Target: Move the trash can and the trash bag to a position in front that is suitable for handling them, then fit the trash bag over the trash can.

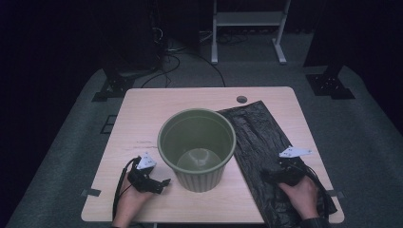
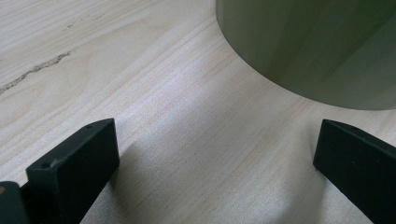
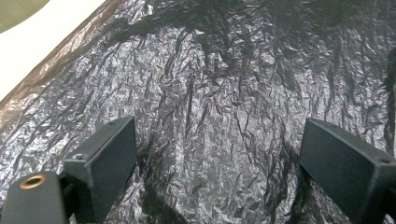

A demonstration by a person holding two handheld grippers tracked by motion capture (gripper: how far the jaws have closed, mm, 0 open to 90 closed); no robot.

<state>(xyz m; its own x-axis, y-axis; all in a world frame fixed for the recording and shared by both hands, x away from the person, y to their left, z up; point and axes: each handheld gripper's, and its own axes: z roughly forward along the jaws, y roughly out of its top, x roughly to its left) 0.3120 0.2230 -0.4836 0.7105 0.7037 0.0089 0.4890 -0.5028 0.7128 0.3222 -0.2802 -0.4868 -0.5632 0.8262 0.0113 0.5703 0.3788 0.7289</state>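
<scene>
An empty olive-green bin stands upright in the middle of the wooden table. A crumpled black plastic bag lies flat to its right. My left gripper rests on the table at the bin's lower left, jaws open and empty; in the left gripper view the bin's wall stands just ahead. My right gripper hovers low over the bag's near part, open. The crinkled bag spreads between its jaws in the right gripper view.
A round cable hole sits near the table's far edge. Beyond the table are a white metal stand, black stand bases and cables on grey carpet. A dark scratch marks the wood left of the bin.
</scene>
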